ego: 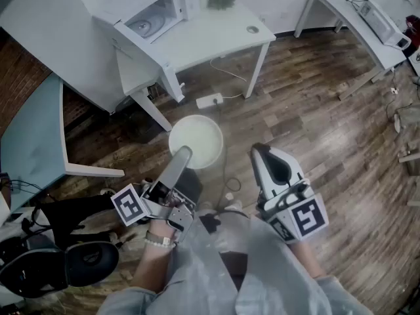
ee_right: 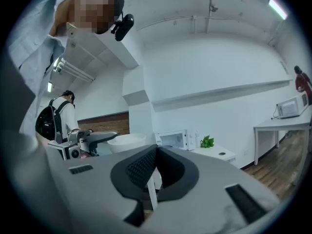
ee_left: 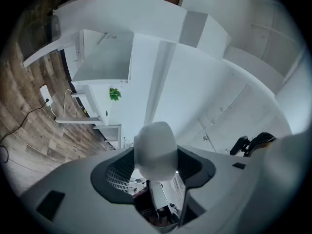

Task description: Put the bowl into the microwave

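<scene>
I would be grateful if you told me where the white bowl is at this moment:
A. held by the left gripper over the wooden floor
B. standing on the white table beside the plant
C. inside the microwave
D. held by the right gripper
A: the left gripper is clamped on the rim of the bowl and holds it over the wooden floor, short of the table that bears the microwave; the right gripper is shut and empty.
</scene>
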Demonstrator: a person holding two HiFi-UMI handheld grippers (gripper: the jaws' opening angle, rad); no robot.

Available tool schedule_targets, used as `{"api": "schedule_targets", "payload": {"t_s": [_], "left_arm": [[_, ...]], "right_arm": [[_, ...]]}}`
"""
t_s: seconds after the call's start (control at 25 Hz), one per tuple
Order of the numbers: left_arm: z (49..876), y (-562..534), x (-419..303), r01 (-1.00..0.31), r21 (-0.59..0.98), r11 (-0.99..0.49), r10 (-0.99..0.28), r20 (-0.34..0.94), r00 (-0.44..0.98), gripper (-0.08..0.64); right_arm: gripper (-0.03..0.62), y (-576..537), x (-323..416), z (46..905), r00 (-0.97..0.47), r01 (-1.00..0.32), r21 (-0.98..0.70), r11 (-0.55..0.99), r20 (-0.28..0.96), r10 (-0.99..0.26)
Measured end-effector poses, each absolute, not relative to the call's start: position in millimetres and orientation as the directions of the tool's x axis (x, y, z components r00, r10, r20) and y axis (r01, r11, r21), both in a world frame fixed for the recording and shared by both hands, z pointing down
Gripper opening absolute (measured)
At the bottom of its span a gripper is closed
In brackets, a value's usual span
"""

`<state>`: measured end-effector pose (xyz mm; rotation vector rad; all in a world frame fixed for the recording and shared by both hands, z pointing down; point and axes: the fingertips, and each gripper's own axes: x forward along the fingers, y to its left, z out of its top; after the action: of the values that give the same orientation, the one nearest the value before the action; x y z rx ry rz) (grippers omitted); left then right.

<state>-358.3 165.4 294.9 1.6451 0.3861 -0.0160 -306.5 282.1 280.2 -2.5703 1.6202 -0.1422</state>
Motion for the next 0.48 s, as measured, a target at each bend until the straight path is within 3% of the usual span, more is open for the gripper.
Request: {"api": "schedule_targets", "payload": {"t_s": [0.48], "left_arm": [[295.2,159.1,-359.6,0.259,0.964,-0.056,0.247,-0.238,0.939,0.249]], "right_arm": [[-0.005,276.5,-308.7,282.6,0.439,-0.886,-0.148,-0.439,0.035,-0.898]]}}
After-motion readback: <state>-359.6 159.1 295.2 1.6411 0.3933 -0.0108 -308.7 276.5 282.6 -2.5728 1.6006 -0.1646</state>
